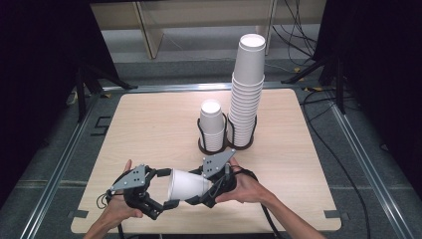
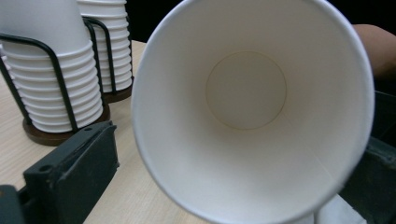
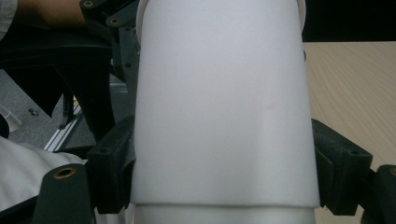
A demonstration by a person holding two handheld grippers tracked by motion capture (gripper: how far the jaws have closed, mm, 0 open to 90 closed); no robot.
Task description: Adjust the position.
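Nearest me is a white paper cup, lying on its side in the air just above the near edge of the table, its mouth turned toward my left gripper and its base toward my right gripper. In the right gripper view the cup's wall sits between my right jaws, both pads pressed against its sides, so that gripper has a firm hold on it. At the cup's lower end there a rim line shows, which may be a second cup nested with it; I cannot tell for sure. My left jaws stand spread as wide as they go. In the left gripper view they flank the open mouth with nothing pinched between them.

Toward the far edge of the table, right of its middle, stands a black wire cup holder with two columns: a short stack of cups on the left and a tall stack of cups touching it on the right.

I judge the step in hand to be a handover or separation: the left has let go, the right carries the cup. Next I would turn the cup mouth down with the right gripper and lower it squarely over the short stack, keeping the squeeze light so the wall does not buckle.
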